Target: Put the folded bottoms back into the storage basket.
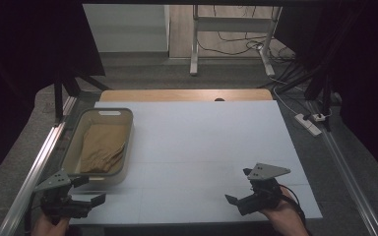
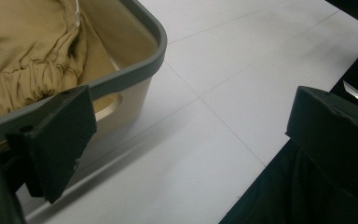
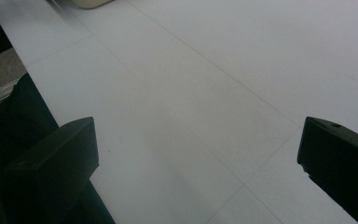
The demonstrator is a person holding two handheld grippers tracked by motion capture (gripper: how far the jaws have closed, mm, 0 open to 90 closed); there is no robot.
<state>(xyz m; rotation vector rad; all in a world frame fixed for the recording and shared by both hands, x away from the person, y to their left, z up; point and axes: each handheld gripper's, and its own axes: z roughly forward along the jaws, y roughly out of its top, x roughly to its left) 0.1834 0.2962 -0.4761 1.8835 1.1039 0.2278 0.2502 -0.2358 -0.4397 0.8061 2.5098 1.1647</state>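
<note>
High view shows us both grippers released at the tabletop's (image 1: 202, 142) lower edge: left gripper (image 1: 91, 194) beside the basket (image 1: 74, 142), right gripper (image 1: 238, 187) over bare surface.

Black tool (image 1: 238, 192), grey triangular plate, trailing cable

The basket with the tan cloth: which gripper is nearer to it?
Left. The left gripper sits just off the basket's near corner; the right gripper is far across the table.

The basket (image 2: 121, 79) and tan cloth (image 2: 28, 60) run past the frame's edge.
</note>
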